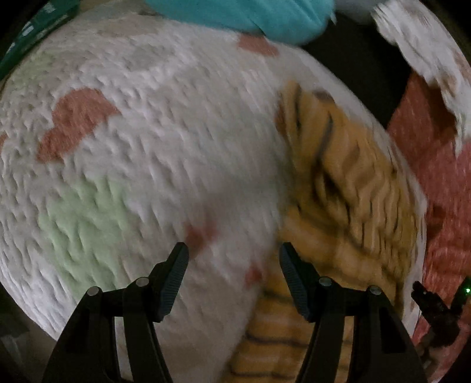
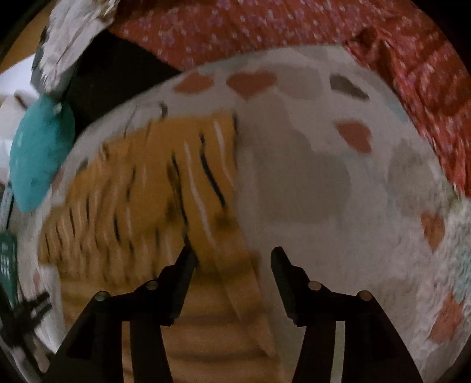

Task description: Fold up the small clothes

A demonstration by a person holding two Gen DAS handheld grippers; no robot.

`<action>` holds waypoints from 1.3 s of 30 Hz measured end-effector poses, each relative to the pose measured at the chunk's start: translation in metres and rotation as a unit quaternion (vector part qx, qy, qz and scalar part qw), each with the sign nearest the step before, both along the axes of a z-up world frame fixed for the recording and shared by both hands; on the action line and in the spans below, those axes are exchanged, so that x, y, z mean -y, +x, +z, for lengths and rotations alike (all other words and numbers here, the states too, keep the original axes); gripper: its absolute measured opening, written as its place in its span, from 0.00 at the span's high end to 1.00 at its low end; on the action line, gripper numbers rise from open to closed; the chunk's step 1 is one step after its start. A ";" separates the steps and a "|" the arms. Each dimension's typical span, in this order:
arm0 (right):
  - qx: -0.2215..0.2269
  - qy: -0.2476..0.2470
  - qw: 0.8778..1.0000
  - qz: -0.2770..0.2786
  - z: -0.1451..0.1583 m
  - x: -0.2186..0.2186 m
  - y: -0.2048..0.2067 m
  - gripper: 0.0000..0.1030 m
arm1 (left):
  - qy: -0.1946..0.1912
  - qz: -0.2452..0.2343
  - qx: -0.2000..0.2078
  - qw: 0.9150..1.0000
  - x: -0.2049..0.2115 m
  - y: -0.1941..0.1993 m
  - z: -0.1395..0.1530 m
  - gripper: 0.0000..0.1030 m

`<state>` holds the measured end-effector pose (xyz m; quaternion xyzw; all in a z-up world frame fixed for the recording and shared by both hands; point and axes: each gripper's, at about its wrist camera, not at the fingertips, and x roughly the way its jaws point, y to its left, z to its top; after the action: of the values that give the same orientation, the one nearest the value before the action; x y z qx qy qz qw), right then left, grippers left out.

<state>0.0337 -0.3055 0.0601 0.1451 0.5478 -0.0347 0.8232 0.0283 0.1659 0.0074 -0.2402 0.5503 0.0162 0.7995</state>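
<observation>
Left wrist view showed my left gripper [image 1: 234,253] with its jaws spread wide and nothing between them, hanging over the white heart-patterned blanket [image 1: 141,165]. The small orange striped garment [image 1: 347,188] lay just to the right of it on that blanket, rumpled and blurred. In the right wrist view my right gripper [image 2: 232,256] was equally wide and empty, poised above the near edge of the same garment [image 2: 153,188], whose flap ran under my left finger. A teal cloth [image 2: 41,153] and a red floral fabric [image 2: 265,26] sat at the blanket's far edges. I judged the folding barely begun: the garment looked bunched, not squared, no clean crease showed, and neither jaw had taken an edge yet.
</observation>
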 end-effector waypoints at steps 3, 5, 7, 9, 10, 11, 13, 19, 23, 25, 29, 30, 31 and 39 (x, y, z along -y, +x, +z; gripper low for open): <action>-0.007 -0.008 1.000 0.019 -0.015 -0.003 -0.040 0.41 | 0.018 -0.014 0.010 1.000 0.018 -0.023 -0.004 0.39; -0.011 -0.003 1.000 0.029 -0.024 -0.004 -0.066 0.41 | 0.055 -0.035 0.021 0.998 0.033 -0.038 -0.004 0.39; -0.011 0.011 0.999 0.029 -0.029 -0.004 -0.085 0.41 | 0.073 -0.052 0.023 0.996 0.043 -0.050 -0.007 0.39; -0.007 0.030 0.999 0.029 -0.033 -0.003 -0.102 0.41 | 0.081 -0.064 0.025 0.994 0.052 -0.066 -0.010 0.35; -0.004 0.039 0.999 0.026 -0.035 -0.002 -0.113 0.41 | 0.082 -0.066 0.027 0.994 0.056 -0.073 -0.009 0.34; -0.002 0.047 0.999 0.023 -0.036 -0.001 -0.120 0.41 | 0.070 -0.070 0.026 0.995 0.060 -0.081 -0.011 0.33; 0.004 0.072 0.997 0.016 -0.039 0.003 -0.137 0.41 | 0.054 -0.069 0.018 0.996 0.065 -0.092 -0.015 0.30; 0.013 0.107 0.994 0.009 -0.046 0.005 -0.177 0.41 | 0.029 -0.071 -0.011 0.997 0.077 -0.129 -0.028 0.26; 0.011 0.115 0.993 0.006 -0.048 -0.002 -0.199 0.40 | 0.034 -0.085 -0.036 0.995 0.091 -0.144 -0.038 0.27; 0.014 0.101 0.995 0.012 -0.050 -0.009 -0.209 0.40 | 0.044 -0.088 -0.038 0.994 0.097 -0.150 -0.039 0.39; 0.013 0.043 0.998 0.050 -0.046 -0.026 -0.210 0.85 | 0.028 -0.088 -0.039 0.995 0.095 -0.150 -0.030 0.89; 0.008 0.078 0.996 0.049 -0.047 -0.024 -0.209 0.91 | 0.015 -0.082 -0.041 0.996 0.090 -0.150 -0.027 0.89; 0.001 0.104 0.994 0.035 -0.046 -0.018 -0.210 0.91 | 0.004 -0.069 -0.042 0.997 0.084 -0.152 -0.024 0.89; -0.038 0.159 0.987 0.009 -0.047 -0.002 -0.244 0.90 | 0.017 -0.054 -0.039 0.998 0.073 -0.166 0.002 0.88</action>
<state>-0.2102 -0.3038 0.0132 0.2676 0.5783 0.0546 0.7687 -0.1379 0.0931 0.0095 -0.1956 0.5932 -0.0084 0.7809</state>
